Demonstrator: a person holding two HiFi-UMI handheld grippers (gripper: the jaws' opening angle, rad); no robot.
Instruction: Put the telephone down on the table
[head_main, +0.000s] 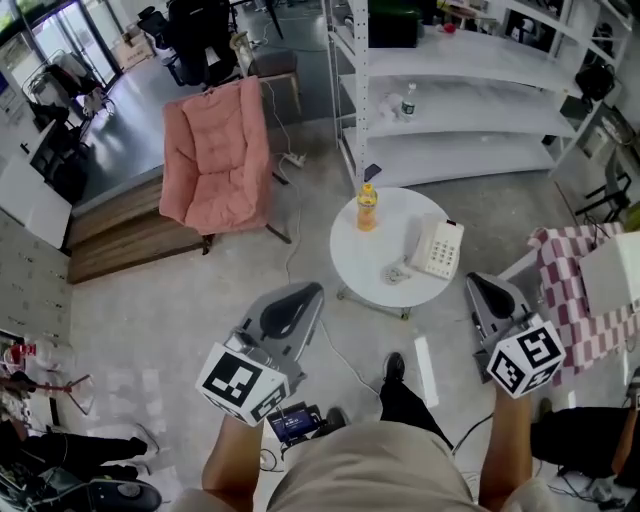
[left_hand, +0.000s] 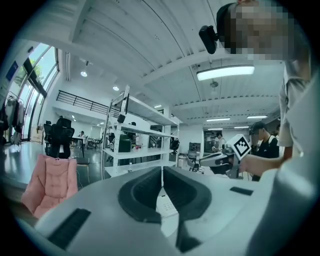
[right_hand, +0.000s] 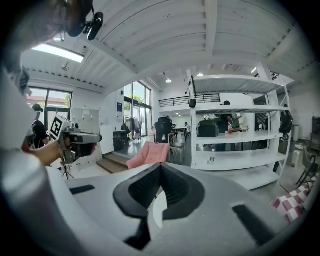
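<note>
On table (head_main: 385, 215): telephone (head_main: 437, 247) | blurred item (head_main: 397, 272) beside it, perhaps its cord

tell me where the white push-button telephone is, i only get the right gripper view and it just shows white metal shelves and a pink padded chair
Observer: The white push-button telephone lies flat on the round white table, toward its right side in the head view.
Operator: anything else on that table
Observer: An orange drink bottle stands upright near the table's far left edge, apart from the telephone.
Operator: is the left gripper carrying anything
Observer: No. The left gripper shows in its own view with its jaws together and nothing between them.
</note>
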